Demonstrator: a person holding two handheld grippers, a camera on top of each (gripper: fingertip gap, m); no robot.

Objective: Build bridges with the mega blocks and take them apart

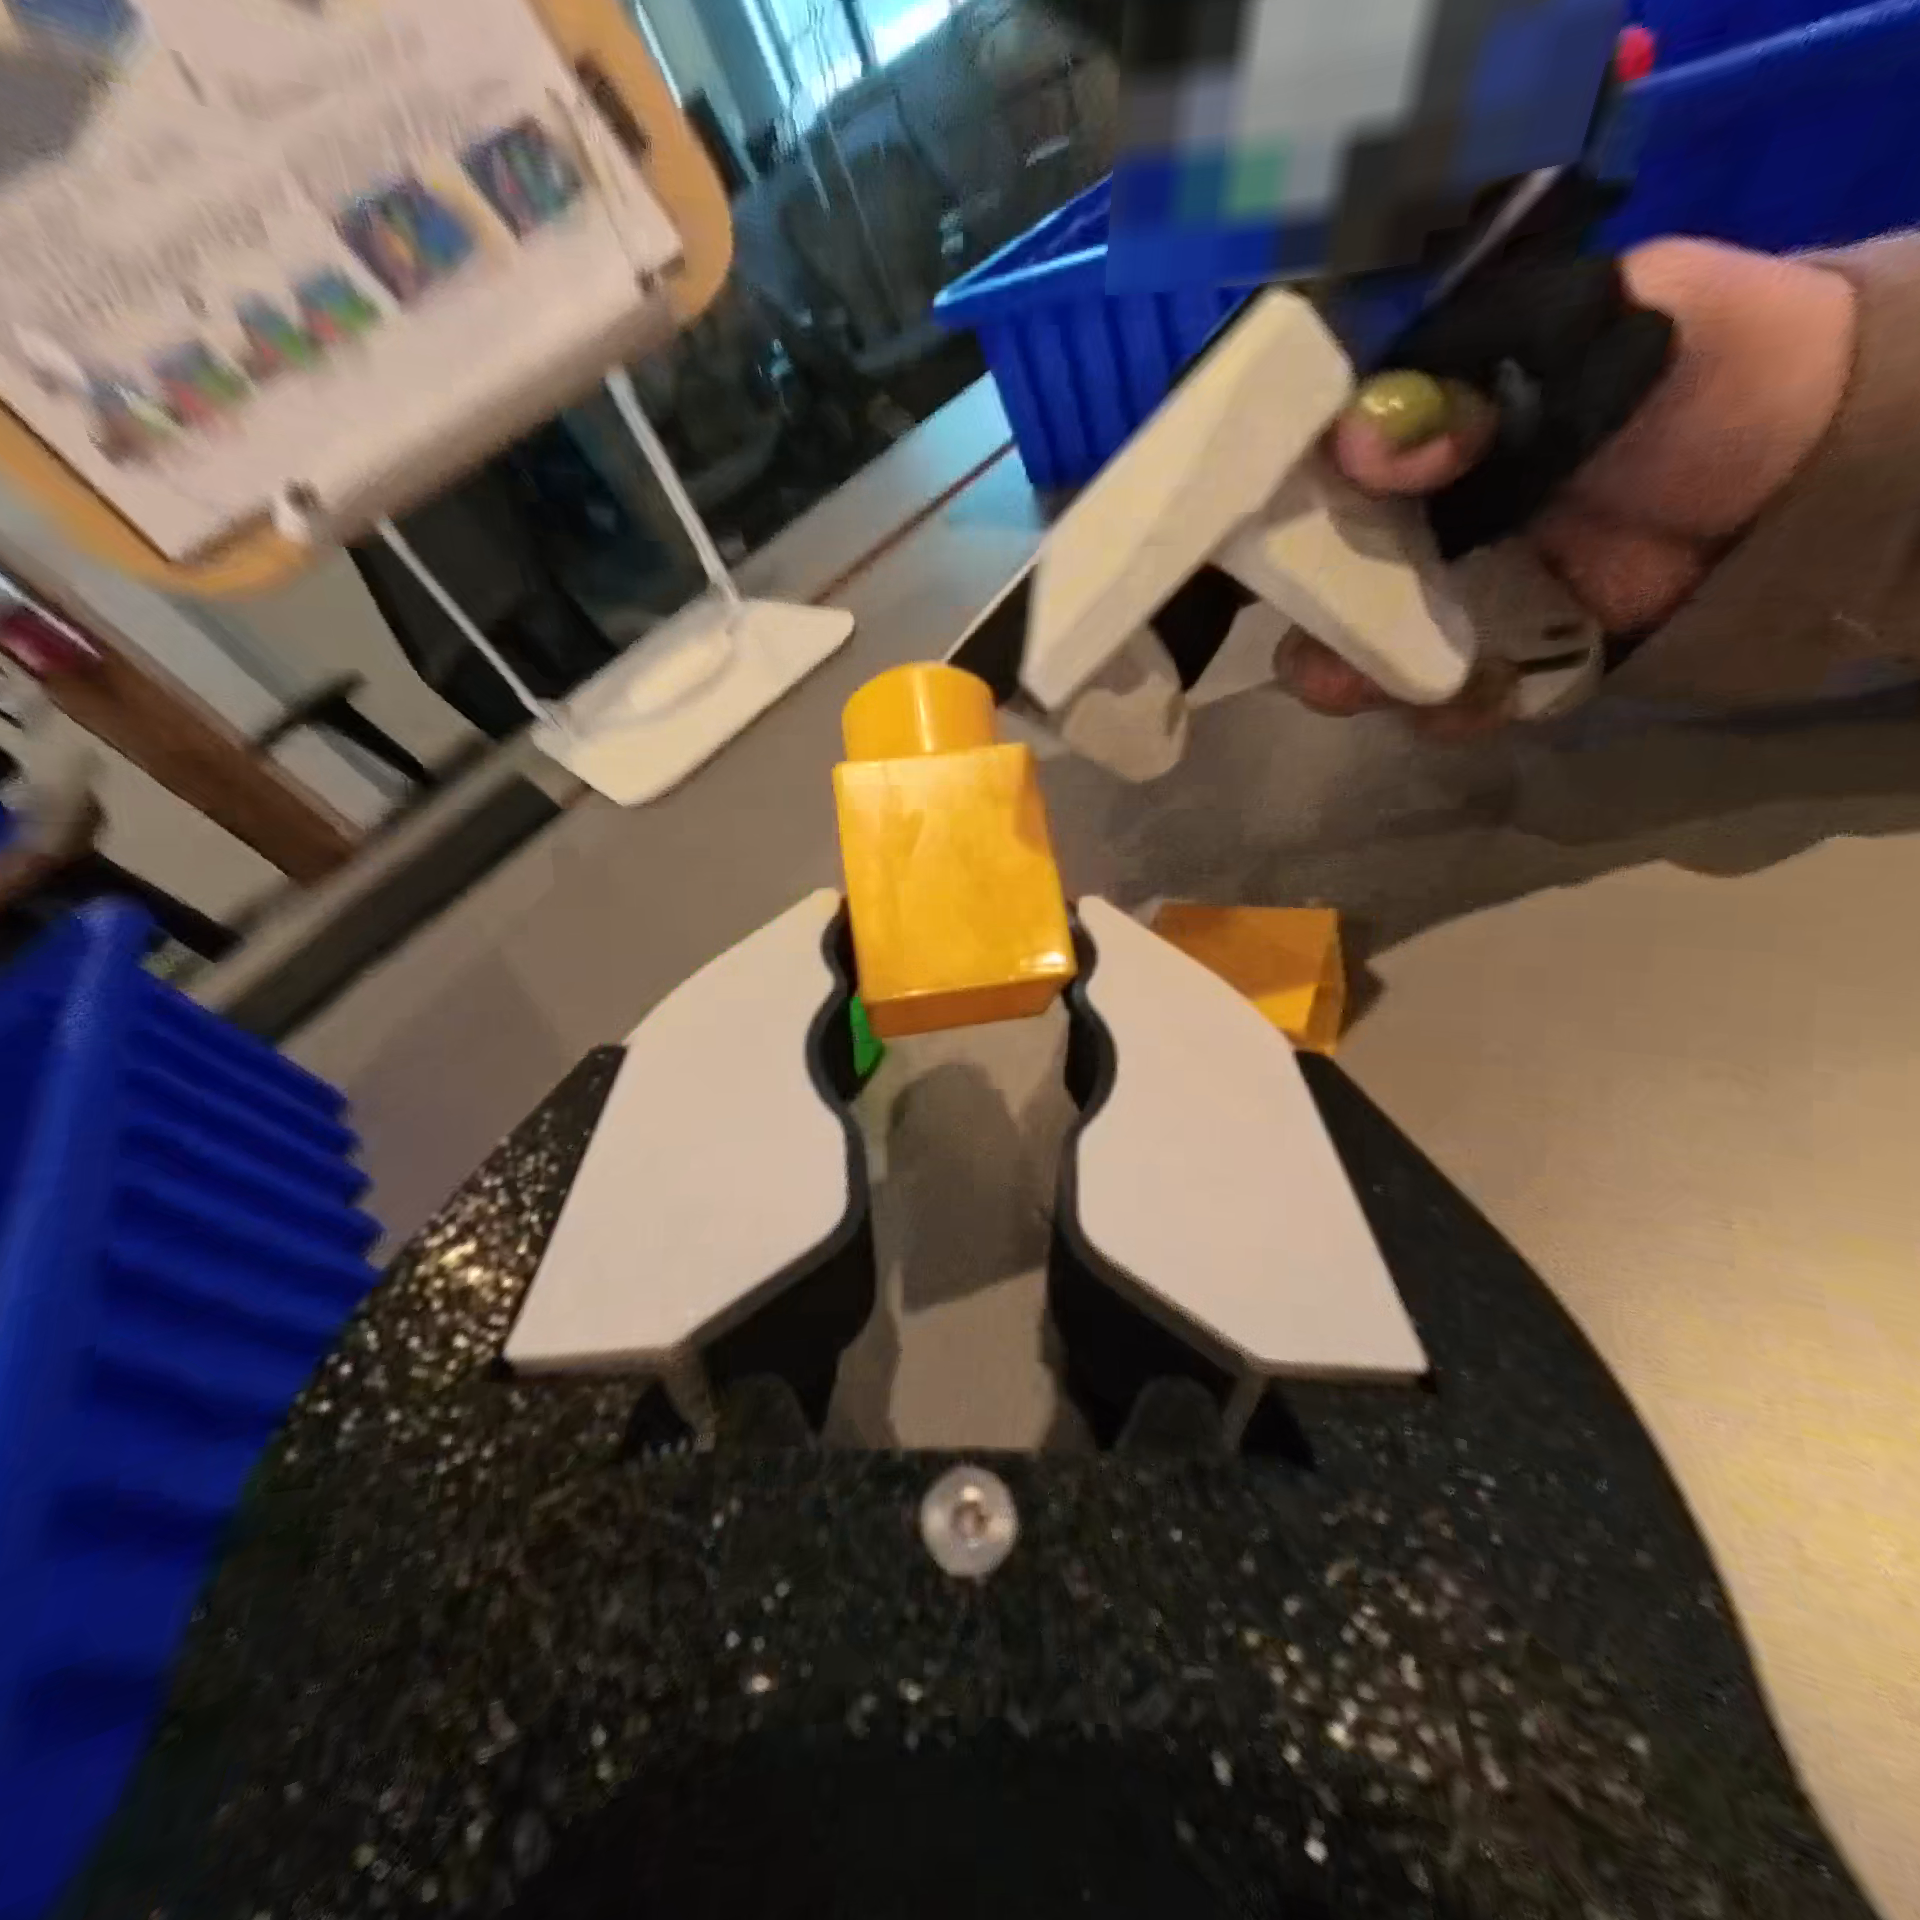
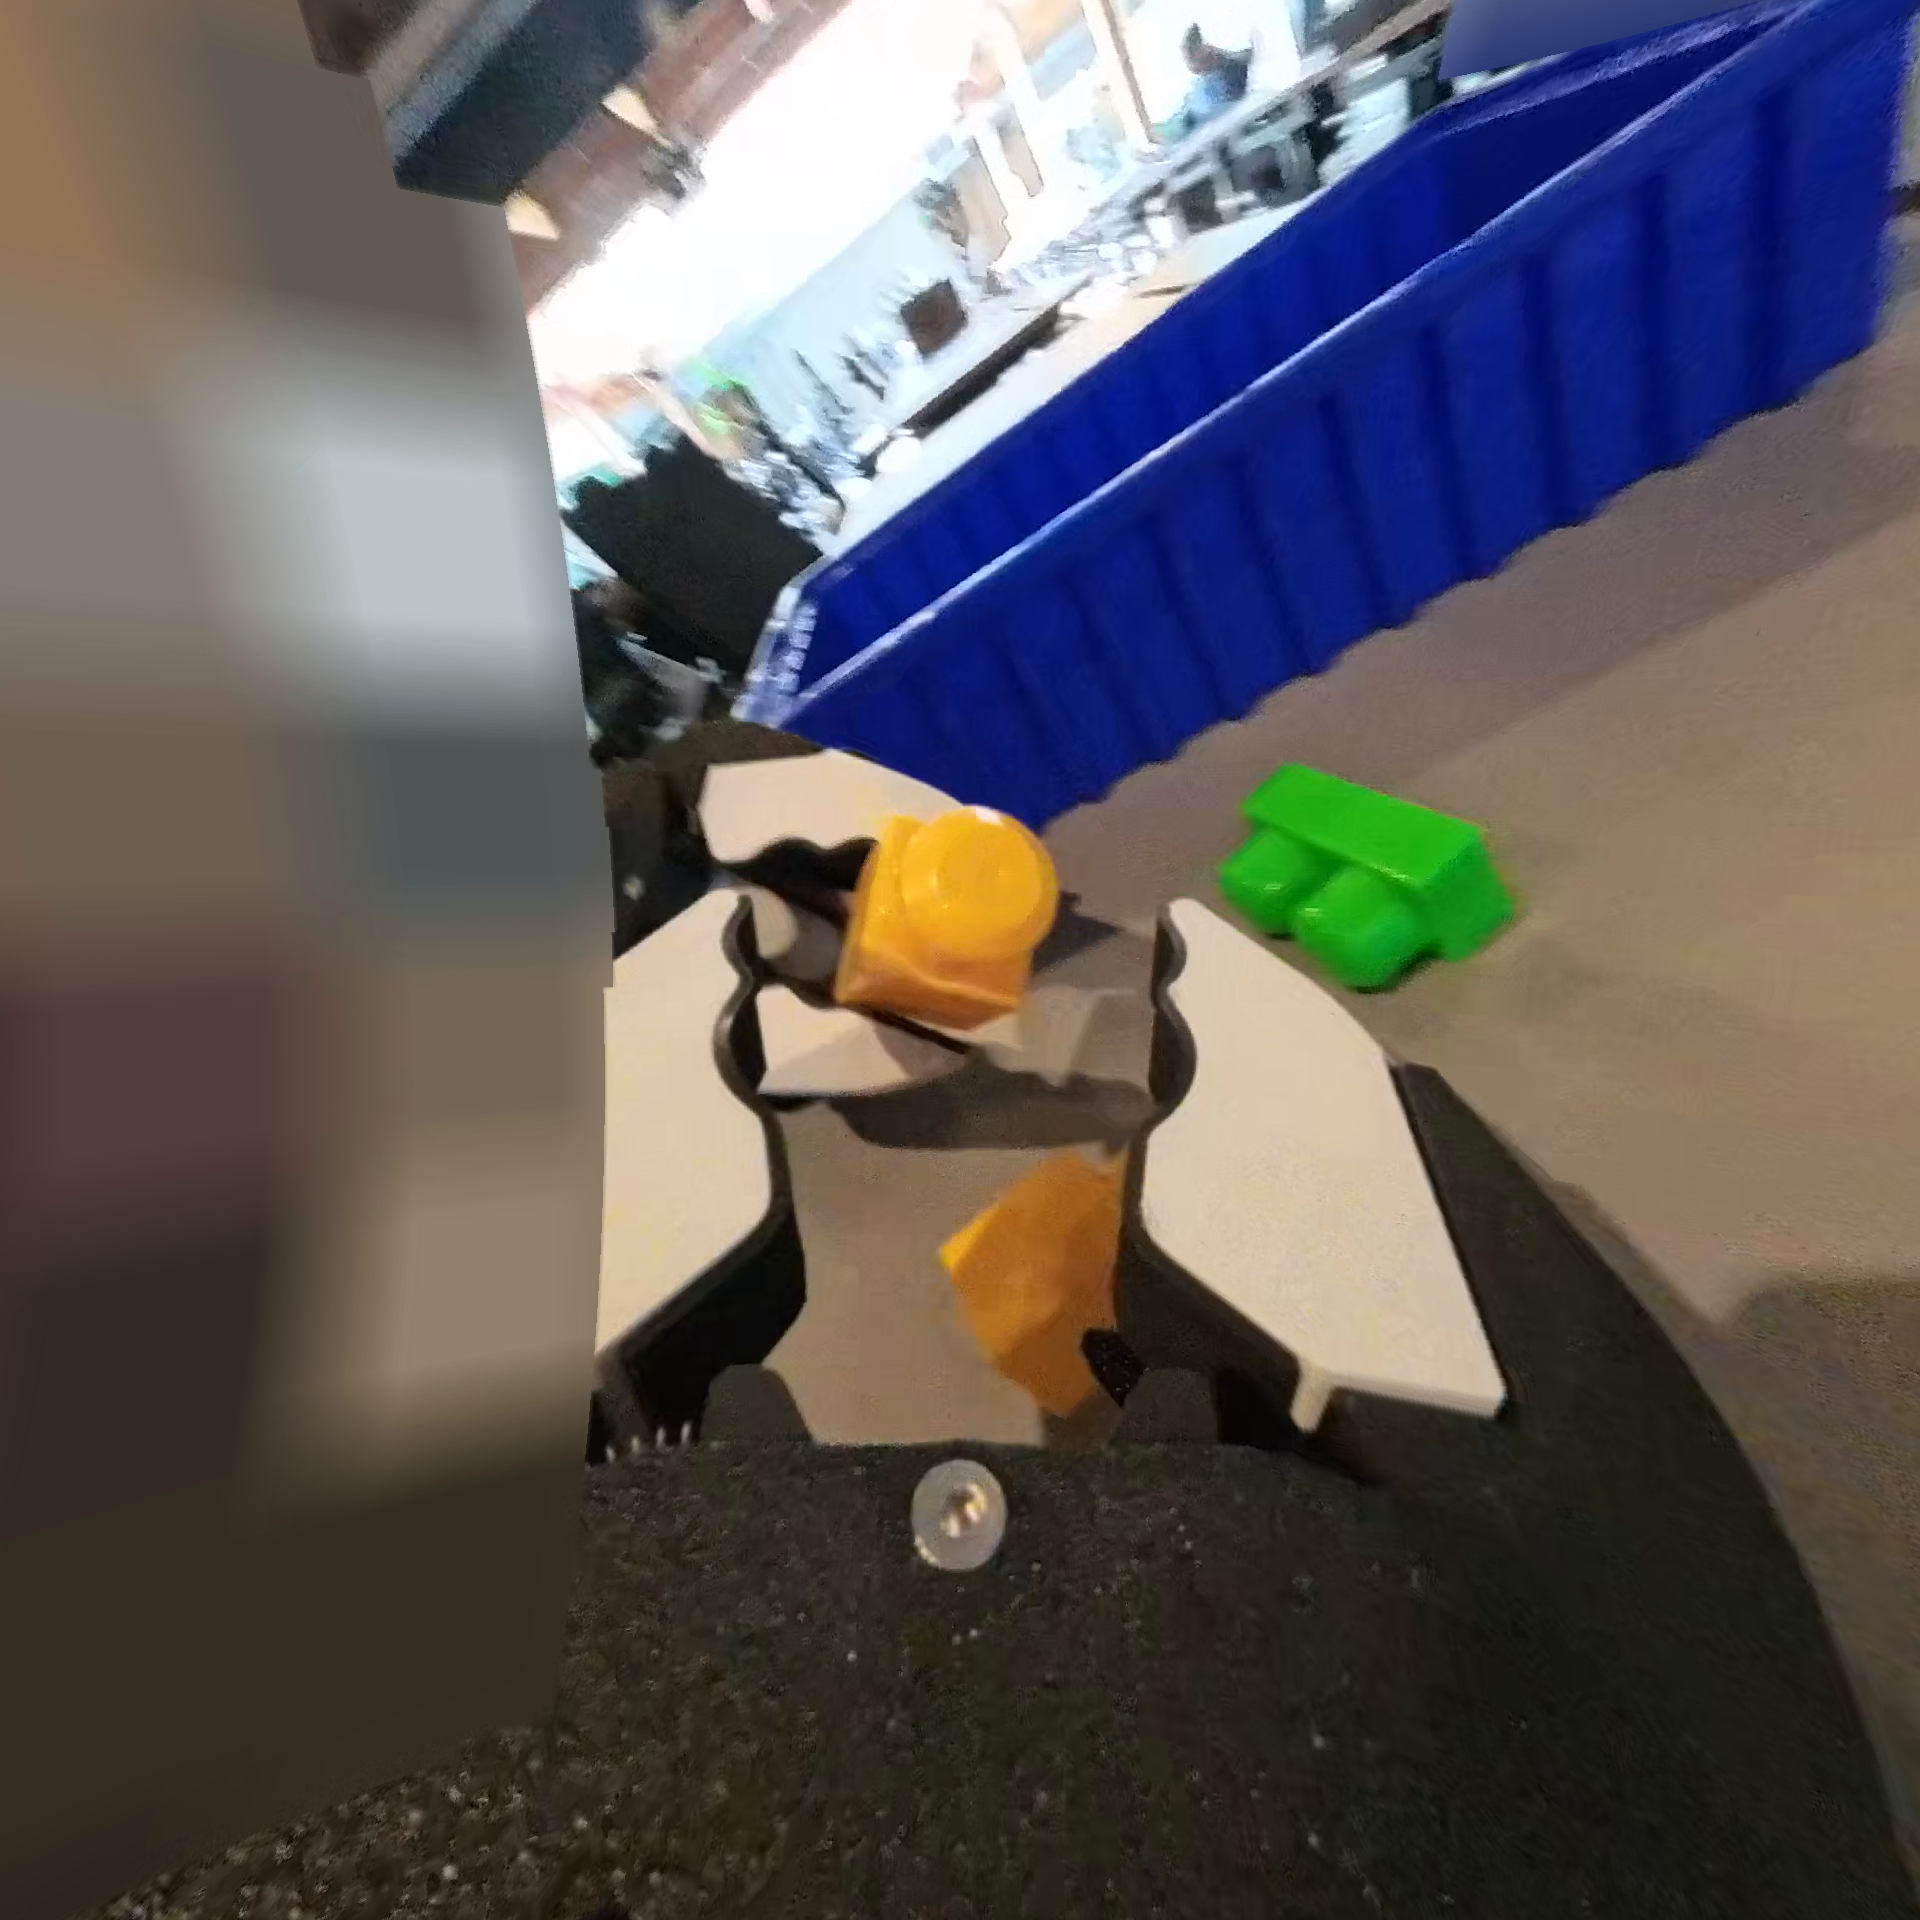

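My left gripper (image 1: 958,916) is shut on a yellow one-stud block (image 1: 951,883) and holds it upright above the table. A second yellow block (image 1: 1262,966) lies on the table just to its right. My right gripper (image 2: 956,925) is open and empty. It faces the held yellow block (image 2: 951,925) and the left gripper (image 2: 831,914) from close by. The second yellow block (image 2: 1039,1278) shows on the table between the right gripper's fingers (image 2: 1268,1122), below them. A green two-stud block (image 2: 1371,878) lies on its side farther right. The right gripper (image 1: 1117,722) also shows in the left wrist view.
A blue ribbed bin (image 2: 1351,499) stands behind the blocks, and it also shows in the left wrist view (image 1: 1081,353). Another blue bin (image 1: 156,1195) is close at the left. A white stand (image 1: 707,665) with a sign board stands at the back. A person's hand (image 1: 1683,447) holds the right gripper.
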